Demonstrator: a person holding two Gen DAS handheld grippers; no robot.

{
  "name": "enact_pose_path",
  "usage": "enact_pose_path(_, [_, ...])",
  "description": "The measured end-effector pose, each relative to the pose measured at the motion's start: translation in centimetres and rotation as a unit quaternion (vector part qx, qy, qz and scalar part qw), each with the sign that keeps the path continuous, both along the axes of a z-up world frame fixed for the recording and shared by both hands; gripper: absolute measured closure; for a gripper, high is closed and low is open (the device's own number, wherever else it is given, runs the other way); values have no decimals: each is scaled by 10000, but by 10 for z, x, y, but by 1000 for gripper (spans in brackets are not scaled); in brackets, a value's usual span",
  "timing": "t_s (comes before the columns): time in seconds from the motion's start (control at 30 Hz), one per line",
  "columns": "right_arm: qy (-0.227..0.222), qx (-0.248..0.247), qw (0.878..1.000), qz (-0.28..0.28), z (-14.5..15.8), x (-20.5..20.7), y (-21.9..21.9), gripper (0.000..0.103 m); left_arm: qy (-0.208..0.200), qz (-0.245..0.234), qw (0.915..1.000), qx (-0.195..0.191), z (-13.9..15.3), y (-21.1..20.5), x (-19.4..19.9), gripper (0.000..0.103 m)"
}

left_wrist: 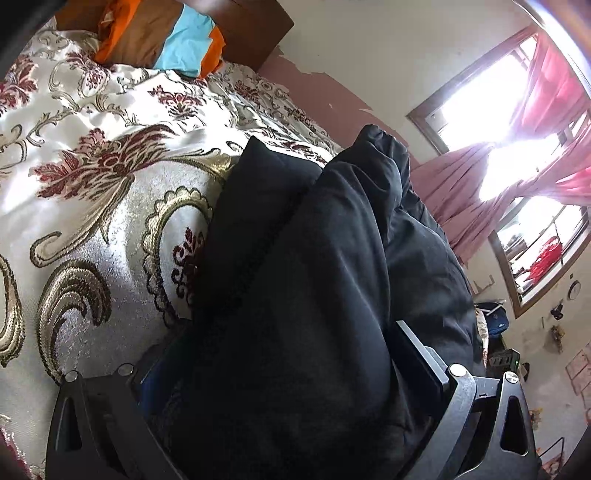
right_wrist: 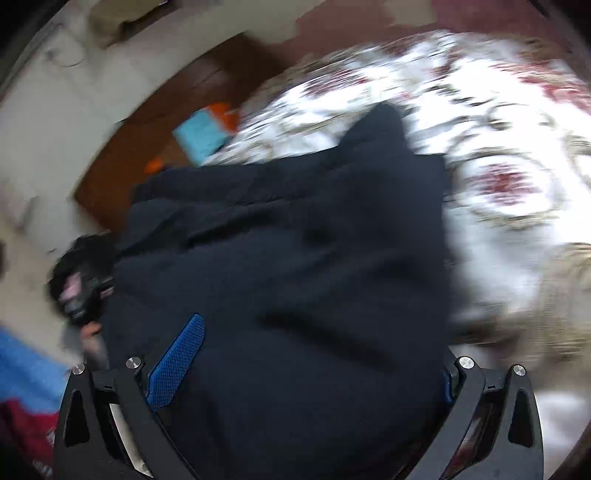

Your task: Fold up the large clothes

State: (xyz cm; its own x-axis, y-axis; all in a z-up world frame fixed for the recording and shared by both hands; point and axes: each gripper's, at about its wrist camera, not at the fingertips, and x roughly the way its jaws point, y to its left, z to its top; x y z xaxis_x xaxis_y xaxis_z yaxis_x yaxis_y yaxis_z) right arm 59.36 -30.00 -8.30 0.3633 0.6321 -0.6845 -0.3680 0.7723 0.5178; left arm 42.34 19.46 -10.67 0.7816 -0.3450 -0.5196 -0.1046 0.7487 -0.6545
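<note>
Matt dark cloth garment [left_wrist: 314, 277] on glossy, satin-like patterned bedspread [left_wrist: 92, 166]; brown wooden headboard [left_wrist: 258, 26].

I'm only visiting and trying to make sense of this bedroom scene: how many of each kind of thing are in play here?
Dark garment: 1
Tongs: 2, the left tongs and the right tongs, each with the garment's cloth between its fingers
Patterned bedspread: 1
Orange, brown and blue pillow: 1
Windows with pink curtains: 2
Total: 7
</note>
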Motion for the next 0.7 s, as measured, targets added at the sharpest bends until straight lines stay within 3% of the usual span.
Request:
enact_pose_path(0.13, [274,-108,9995,92,-7,11,9,1,65,-230,9997,-111,0,1,0,0])
enact_pose_path(0.27, [656,-369,9971,-84,-20,18,15,1,70,-494,9987,30,2,-4,-1,0])
enact_pose_path(0.7, [650,-509,9960,-353,-20,10,25,1,203,-759,9964,304,4,-11,5,0])
